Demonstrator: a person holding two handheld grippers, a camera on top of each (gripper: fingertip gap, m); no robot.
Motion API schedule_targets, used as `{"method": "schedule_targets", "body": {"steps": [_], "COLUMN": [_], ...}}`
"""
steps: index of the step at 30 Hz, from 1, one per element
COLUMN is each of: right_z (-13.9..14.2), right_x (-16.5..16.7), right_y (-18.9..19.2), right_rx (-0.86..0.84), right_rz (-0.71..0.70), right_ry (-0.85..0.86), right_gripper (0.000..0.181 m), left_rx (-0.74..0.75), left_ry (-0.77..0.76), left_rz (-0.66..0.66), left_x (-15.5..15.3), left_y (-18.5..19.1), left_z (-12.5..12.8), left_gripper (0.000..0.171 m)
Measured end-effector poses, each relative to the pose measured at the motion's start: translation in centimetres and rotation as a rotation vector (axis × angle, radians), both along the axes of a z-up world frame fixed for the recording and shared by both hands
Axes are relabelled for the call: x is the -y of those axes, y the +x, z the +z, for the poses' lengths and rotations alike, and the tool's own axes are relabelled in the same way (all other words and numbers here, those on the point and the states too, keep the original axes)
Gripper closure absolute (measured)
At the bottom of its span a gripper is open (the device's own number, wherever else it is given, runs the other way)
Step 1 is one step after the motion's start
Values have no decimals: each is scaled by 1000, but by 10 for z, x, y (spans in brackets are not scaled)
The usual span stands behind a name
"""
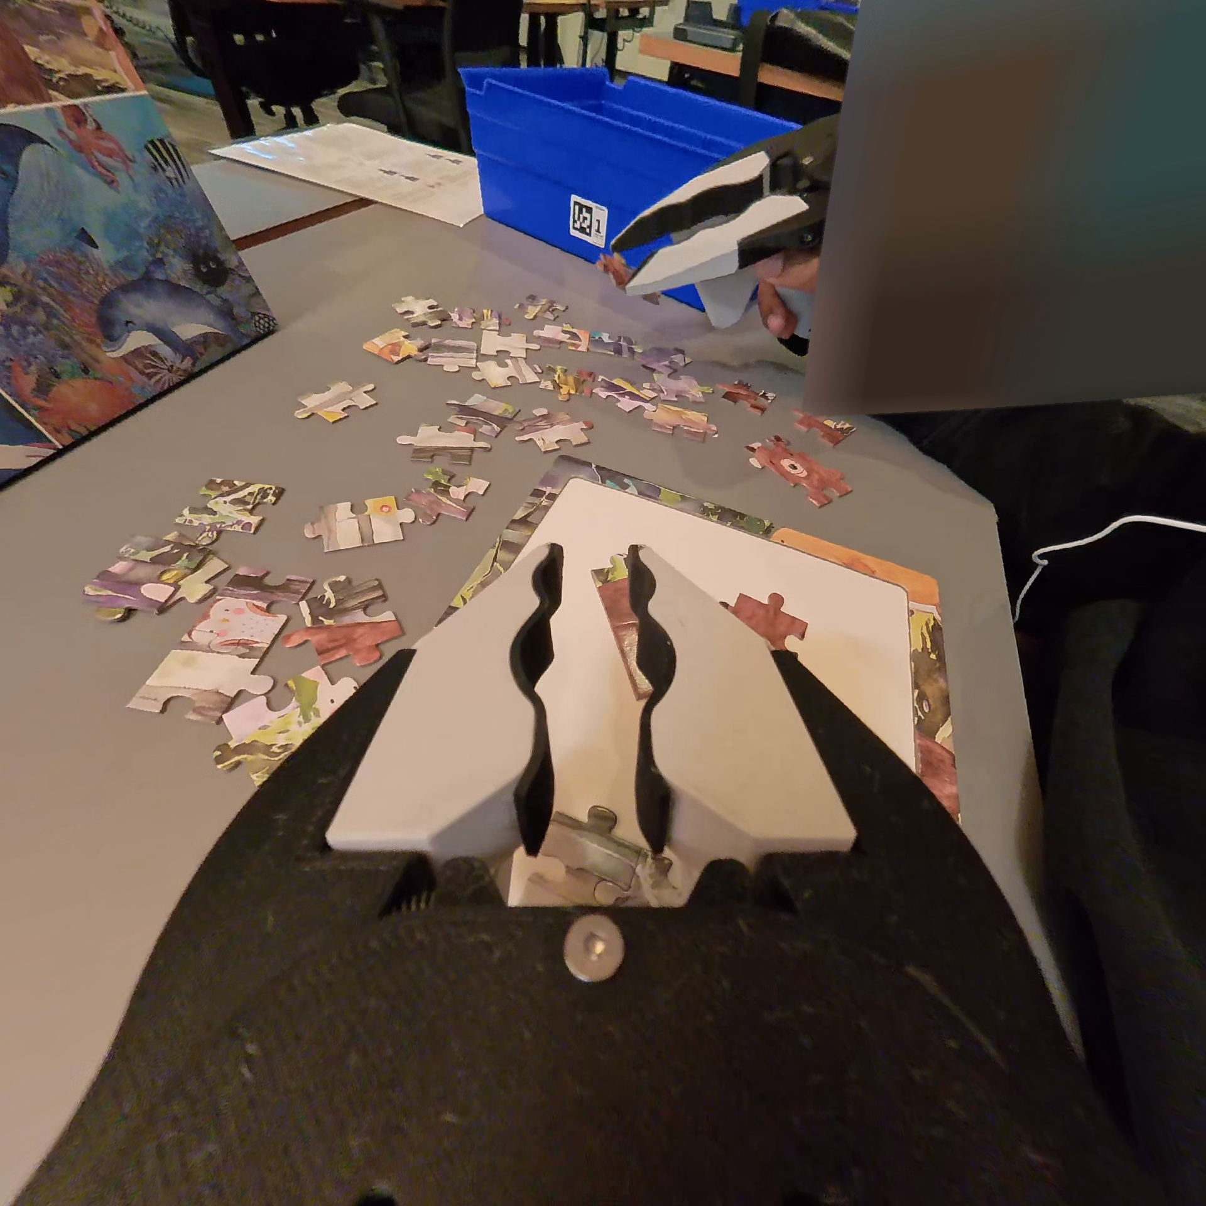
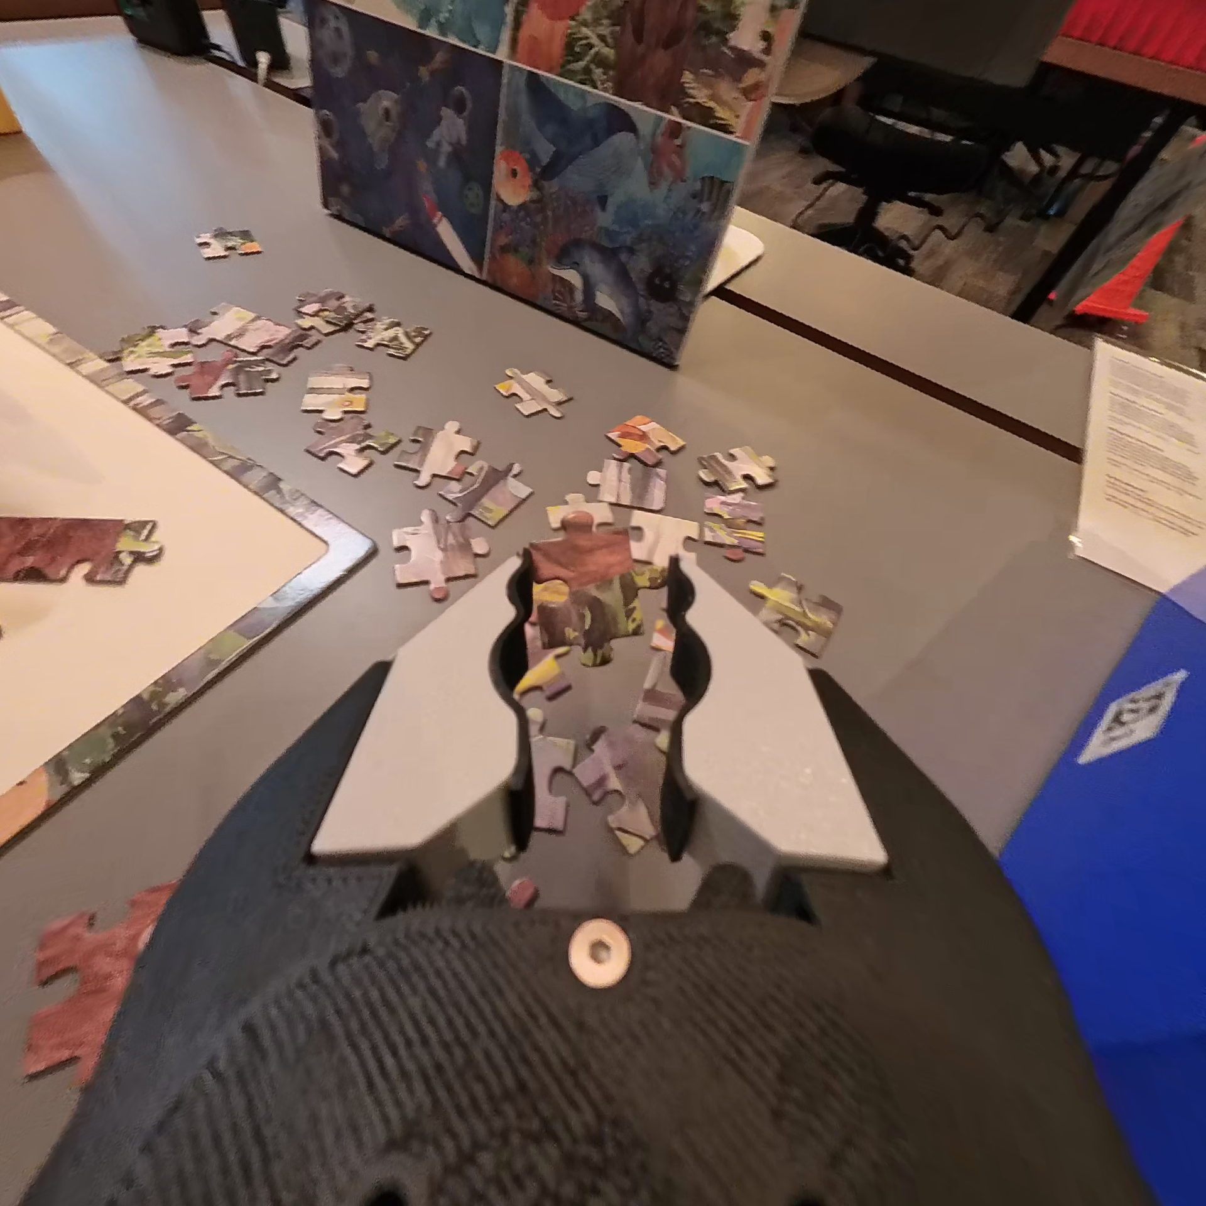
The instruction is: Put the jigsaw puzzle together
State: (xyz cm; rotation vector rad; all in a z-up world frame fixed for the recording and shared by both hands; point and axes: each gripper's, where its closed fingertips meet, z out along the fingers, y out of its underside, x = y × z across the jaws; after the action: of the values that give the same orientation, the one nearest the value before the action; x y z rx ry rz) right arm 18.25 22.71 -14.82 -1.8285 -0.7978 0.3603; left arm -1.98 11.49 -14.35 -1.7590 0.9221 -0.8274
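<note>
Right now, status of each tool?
Left tool: open, empty, over the puzzle tray.
Right tool: closed on a brown-green puzzle piece, lifted off the table.

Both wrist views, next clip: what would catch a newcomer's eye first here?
Probably the loose puzzle pieces scattered across the grey table, beside the puzzle tray, whose white inside is nearly empty. Next, the right gripper holding a brown and green piece between its fingers, above the scatter. The bright blue bin and the picture-covered puzzle box stand at the table's far side.
</note>
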Motion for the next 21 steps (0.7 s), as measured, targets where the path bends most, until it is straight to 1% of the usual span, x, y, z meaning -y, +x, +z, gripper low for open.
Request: {"method": "schedule_targets", "body": {"steps": [6, 15, 21], "right_z": [-10, -14, -20], "right_x": [9, 19, 21], "right_y": [-17, -29, -34], "right_rx": [52, 51, 73], "right_rz": [85, 163, 186], "right_ry": [-24, -45, -60], "right_gripper": [142, 142, 142], "left_rx": [-1, -9, -10], "left_ry": [-1, -2, -1], "left_rz": [-1, -2, -1], "left_x": [0, 1, 0], "left_y": [0, 1, 0], "left_z": [-1, -2, -2], "left_gripper": [153, 153, 153]}}
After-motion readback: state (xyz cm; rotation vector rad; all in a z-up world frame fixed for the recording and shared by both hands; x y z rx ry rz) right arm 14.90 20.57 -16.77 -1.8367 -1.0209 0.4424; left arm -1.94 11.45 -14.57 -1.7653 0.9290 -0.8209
